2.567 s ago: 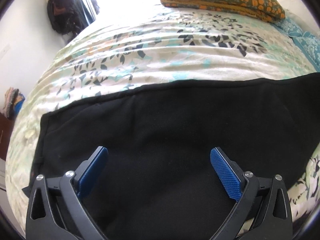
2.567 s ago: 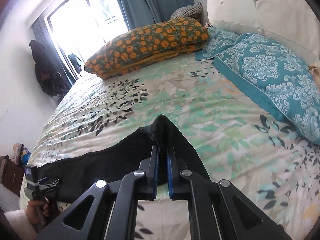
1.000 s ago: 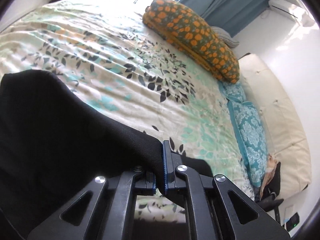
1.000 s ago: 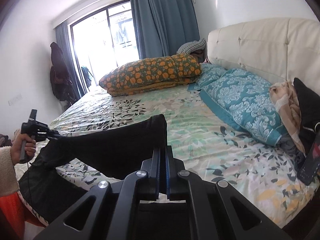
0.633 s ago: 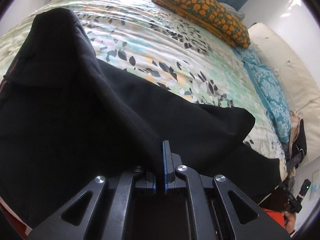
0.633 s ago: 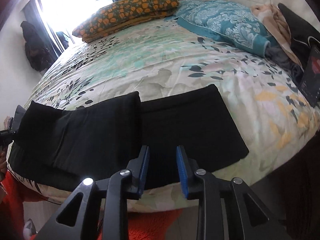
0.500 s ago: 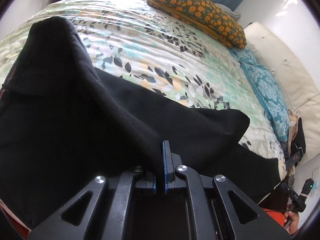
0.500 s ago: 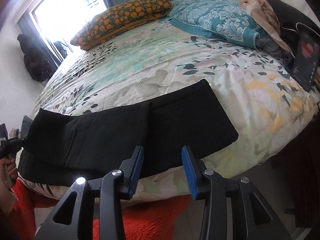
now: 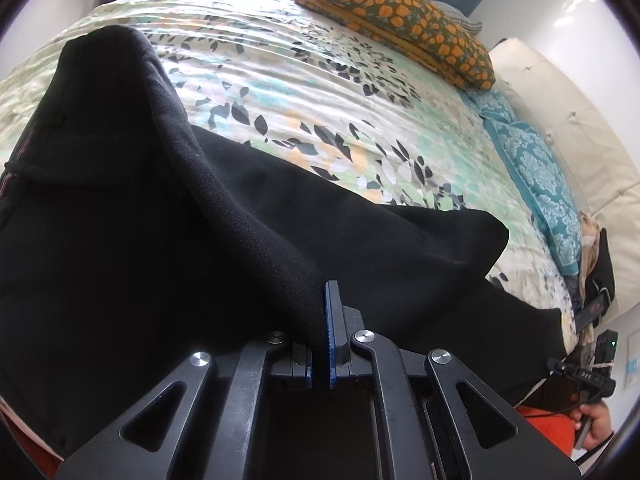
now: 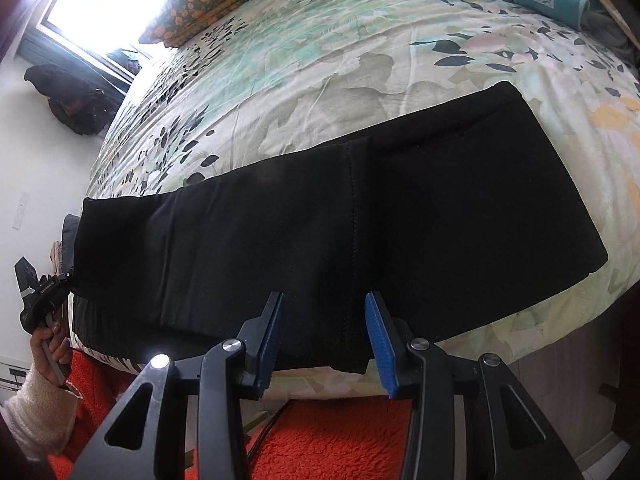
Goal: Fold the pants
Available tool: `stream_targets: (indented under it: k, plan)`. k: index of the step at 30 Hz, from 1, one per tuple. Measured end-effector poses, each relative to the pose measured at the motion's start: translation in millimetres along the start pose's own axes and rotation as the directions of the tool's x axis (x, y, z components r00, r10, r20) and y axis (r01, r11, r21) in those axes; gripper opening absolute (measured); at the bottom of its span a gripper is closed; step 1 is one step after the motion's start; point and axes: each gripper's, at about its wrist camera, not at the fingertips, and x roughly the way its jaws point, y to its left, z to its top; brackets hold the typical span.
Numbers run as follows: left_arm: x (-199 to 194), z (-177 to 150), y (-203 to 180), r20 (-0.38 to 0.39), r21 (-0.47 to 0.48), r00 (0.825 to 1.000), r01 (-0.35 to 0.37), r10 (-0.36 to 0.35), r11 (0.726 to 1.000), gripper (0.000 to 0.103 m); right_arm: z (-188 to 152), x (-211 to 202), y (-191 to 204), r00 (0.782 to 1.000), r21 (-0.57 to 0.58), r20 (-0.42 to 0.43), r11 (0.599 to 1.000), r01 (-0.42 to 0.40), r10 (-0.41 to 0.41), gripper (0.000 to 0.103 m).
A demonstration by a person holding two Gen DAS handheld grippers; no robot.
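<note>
The black pants (image 10: 400,208) lie folded lengthwise across the near edge of the bed, one layer's edge showing as a vertical seam near the middle. My right gripper (image 10: 324,320) is open and empty, hovering above the pants' near edge. My left gripper (image 9: 322,316) is shut on a raised fold of the black pants (image 9: 200,208), which drapes up to the left over the lower layer. The left gripper also shows in the right wrist view (image 10: 40,292), at the pants' left end.
The floral bedspread (image 10: 320,40) covers the bed. An orange-patterned pillow (image 9: 392,12) and a teal pillow (image 9: 536,168) lie at the head end. Dark clothes and a phone (image 9: 596,304) sit at the right. An orange rug (image 10: 320,440) lies below the bed edge.
My right gripper let go of the pants, opened wider and drew back over the bed edge. My left gripper, earlier open, closed on the pants and stays holding the lifted fold.
</note>
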Motion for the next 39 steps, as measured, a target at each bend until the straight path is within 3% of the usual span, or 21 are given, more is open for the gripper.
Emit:
stream_targets:
  k: [6, 7, 8, 9, 11, 14, 17, 20, 27, 35, 39]
  plan:
    - [5, -1, 0, -0.005, 0.005, 1.0, -0.006, 0.006, 1.0, 0.003, 0, 1, 2, 1.0, -0.01, -0.023, 1.0, 0.014, -0.014, 0.041]
    - [5, -1, 1, -0.008, 0.004, 1.0, -0.007, 0.007, 1.0, 0.003, 0, 2, 3, 0.999, -0.013, -0.027, 1.0, 0.02, -0.02, 0.037]
    - [6, -2, 1, -0.009, 0.005, 1.0, -0.008, 0.008, 1.0, 0.003, 1, 4, 5, 0.999, -0.019, -0.032, 0.999, 0.033, -0.034, 0.023]
    - [6, -2, 1, -0.011, 0.006, 1.0, -0.009, 0.01, 1.0, 0.003, 2, 5, 6, 0.998, -0.029, -0.035, 0.998, 0.052, -0.053, 0.016]
    - [7, 0, -1, -0.012, 0.008, 1.0, -0.008, 0.008, 1.0, 0.003, 3, 5, 10, 0.997, -0.047, -0.035, 0.997, 0.062, -0.064, 0.009]
    - [-2, 11, -7, 0.011, 0.006, 1.0, 0.005, -0.005, 1.0, 0.003, 7, -4, 30, 0.991, -0.133, 0.004, 0.982, 0.13, -0.131, 0.007]
    - [-27, 21, -22, 0.083, 0.018, 0.996, 0.025, -0.026, 1.0, 0.003, 22, -29, 46, 0.985, -0.182, 0.081, 0.969, 0.164, -0.152, 0.007]
    - [-42, 7, -33, 0.105, 0.047, 0.994, 0.019, -0.024, 0.999, 0.003, 38, -50, 43, 0.976, -0.189, 0.129, 0.962, 0.198, -0.175, 0.007]
    - [-4, -73, -47, -0.078, 0.1, 0.997, -0.021, 0.028, 0.995, 0.004, 38, -27, -11, 0.956, -0.112, 0.051, 0.95, 0.293, -0.289, 0.007]
    - [1, -90, -88, -0.115, 0.171, 0.993, 0.037, -0.017, 0.985, 0.004, 36, -46, -43, 0.92, -0.05, 0.116, 0.923, 0.381, -0.374, 0.007]
    - [4, -105, -94, -0.147, 0.197, 0.989, 0.027, 0.003, 0.98, 0.004, 37, -42, -58, 0.918, -0.026, 0.083, 0.92, 0.392, -0.389, 0.007]
